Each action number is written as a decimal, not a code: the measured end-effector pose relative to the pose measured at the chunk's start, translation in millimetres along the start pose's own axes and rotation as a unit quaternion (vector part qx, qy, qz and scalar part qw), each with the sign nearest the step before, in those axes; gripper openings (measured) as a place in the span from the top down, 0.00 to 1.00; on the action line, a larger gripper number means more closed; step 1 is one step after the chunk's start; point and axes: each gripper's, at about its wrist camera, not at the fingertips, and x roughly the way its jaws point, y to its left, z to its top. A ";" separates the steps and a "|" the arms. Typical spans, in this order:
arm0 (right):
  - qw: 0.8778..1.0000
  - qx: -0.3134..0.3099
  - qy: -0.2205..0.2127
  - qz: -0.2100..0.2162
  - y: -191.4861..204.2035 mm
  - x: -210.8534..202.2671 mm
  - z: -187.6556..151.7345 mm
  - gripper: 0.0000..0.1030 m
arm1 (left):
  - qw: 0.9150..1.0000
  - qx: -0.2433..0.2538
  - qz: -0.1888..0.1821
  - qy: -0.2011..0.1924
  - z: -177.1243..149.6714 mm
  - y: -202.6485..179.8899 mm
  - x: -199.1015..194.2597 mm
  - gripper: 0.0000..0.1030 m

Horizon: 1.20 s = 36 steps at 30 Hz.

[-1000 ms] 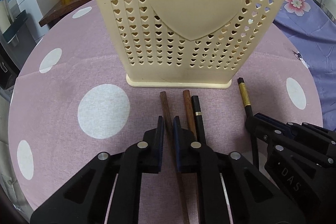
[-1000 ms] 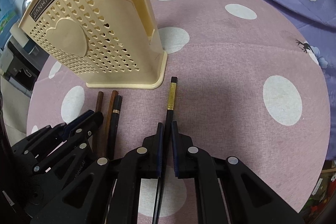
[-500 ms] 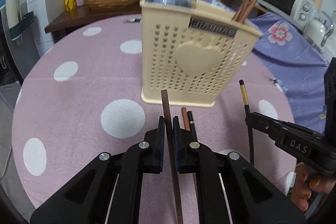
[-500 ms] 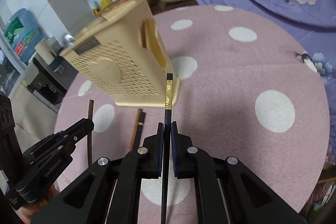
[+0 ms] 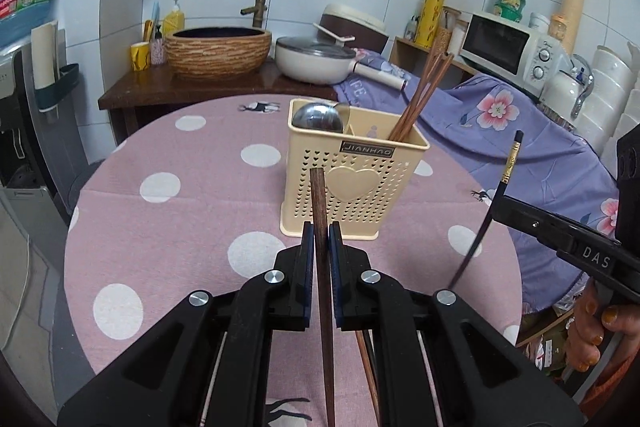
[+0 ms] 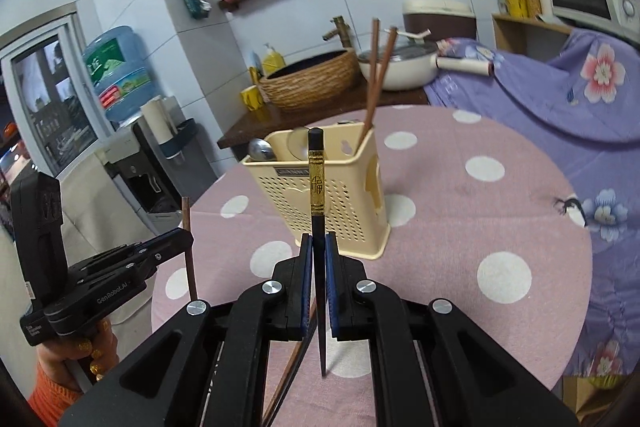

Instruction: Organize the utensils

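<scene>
My left gripper (image 5: 321,233) is shut on a brown wooden chopstick (image 5: 320,203) held up above the table. My right gripper (image 6: 318,245) is shut on a black chopstick with a gold band (image 6: 316,183), also raised. The cream perforated utensil holder (image 5: 356,183) stands on the pink dotted table (image 5: 180,227) ahead of both; it holds a steel spoon (image 5: 318,117) and brown chopsticks (image 5: 420,95). Two more chopsticks (image 5: 366,355) lie on the table under my grippers. The holder also shows in the right wrist view (image 6: 340,195).
A dark wooden counter (image 5: 168,87) behind the table carries a woven basin (image 5: 218,53) and a white pan (image 5: 316,61). A purple floral cloth (image 5: 520,131) covers the right side, with a microwave (image 5: 516,51) behind. A water dispenser (image 6: 120,75) stands left.
Both grippers have lifted their chopsticks off the table and risen well above it, backing away from the holder. Two chopsticks stay lying on the table.
</scene>
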 end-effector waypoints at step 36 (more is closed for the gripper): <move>0.997 -0.070 -0.041 0.002 37.9 -19.0 55.2 0.94 | 0.999 0.011 0.011 -0.050 67.1 3.4 -30.1 0.93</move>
